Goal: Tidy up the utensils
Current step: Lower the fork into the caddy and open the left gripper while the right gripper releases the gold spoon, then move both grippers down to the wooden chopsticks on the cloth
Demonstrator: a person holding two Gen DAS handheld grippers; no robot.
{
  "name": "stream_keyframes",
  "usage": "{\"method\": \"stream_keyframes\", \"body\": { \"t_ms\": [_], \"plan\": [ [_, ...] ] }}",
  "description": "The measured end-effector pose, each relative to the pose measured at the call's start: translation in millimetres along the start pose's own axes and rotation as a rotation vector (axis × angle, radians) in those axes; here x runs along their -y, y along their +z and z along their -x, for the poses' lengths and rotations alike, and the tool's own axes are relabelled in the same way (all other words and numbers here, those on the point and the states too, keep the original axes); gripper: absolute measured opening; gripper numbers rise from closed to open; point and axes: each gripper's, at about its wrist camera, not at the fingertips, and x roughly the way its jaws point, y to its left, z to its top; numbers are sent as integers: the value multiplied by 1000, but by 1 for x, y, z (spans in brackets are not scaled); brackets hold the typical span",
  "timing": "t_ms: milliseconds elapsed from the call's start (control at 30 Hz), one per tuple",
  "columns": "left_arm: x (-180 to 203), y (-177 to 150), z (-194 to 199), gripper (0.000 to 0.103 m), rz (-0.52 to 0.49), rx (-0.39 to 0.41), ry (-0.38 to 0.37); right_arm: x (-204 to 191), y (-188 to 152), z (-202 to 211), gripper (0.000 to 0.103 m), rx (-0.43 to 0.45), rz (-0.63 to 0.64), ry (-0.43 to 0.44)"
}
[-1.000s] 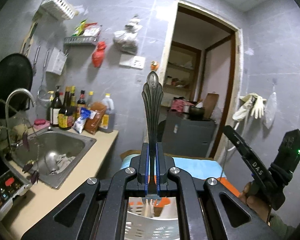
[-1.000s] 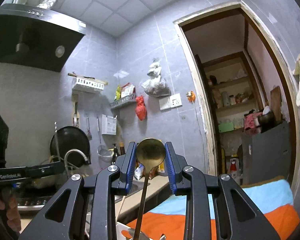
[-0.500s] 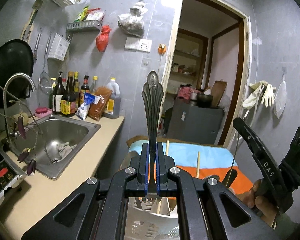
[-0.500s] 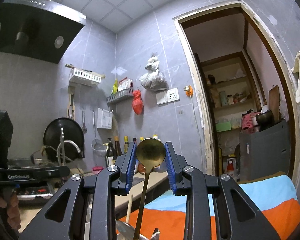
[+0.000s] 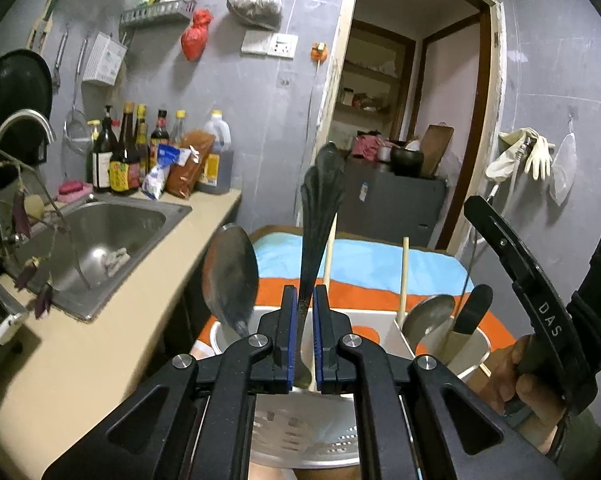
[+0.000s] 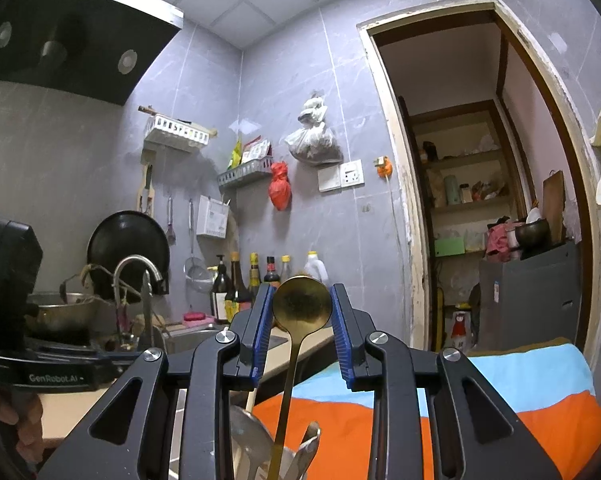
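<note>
Left gripper point(image 5: 303, 332): jaws almost fully closed, clamped on the neck of a dark metal fork point(image 5: 318, 216), ornate handle end up and tines down inside a white utensil caddy point(image 5: 364, 320). Caddy: divided into compartments, perforated front wall, standing on an orange and blue cloth point(image 5: 364, 264) beside the desk point(image 5: 100, 344). Contents seen from the left wrist: large steel spoon point(image 5: 230, 276), bowl up, at the caddy's left edge; two wooden chopsticks point(image 5: 402, 280) upright; second steel spoon point(image 5: 426, 320) and a black handle point(image 5: 470, 308) in the right compartment. Right gripper point(image 6: 301, 322): jaws partly open, pads against the sides of the bowl of a gold spoon point(image 6: 300, 308), bowl up, thin handle running down toward the caddy, whose utensils show below; whether the handle tip rests inside cannot be told. Desk: sink point(image 5: 100, 240) set in it, sauce bottles point(image 5: 128, 156) at its far edge against the wall.
</note>
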Motion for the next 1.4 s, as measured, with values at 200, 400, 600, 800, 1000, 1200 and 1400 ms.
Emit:
{"method": "stream_keyframes", "body": {
  "t_ms": [200, 400, 600, 800, 1000, 1200, 1400],
  "plan": [
    [-7, -4, -2, 8, 61, -24, -53, 0, -7, 0, 27, -30, -5, 10],
    [-9, 2, 9, 27, 82, 14, -92, 1, -8, 0, 29, -56, -24, 27],
    [-9, 9, 28, 43, 85, 92, -104, 1, 1, 8, 35, -32, -45, 48],
    [4, 15, 50, 78, 59, 184, -61, 3, 20, 28, 66, 12, -49, 46],
    [32, 16, 64, 97, 3, 258, -10, 17, 34, 56, 97, 48, -85, 24],
    [62, 8, 62, 98, -38, 268, -32, 34, 43, 95, 103, 61, -34, -32],
    [95, -12, 59, 99, -68, 267, -72, 53, 43, 134, 103, 11, 42, -101]
  ]
}}
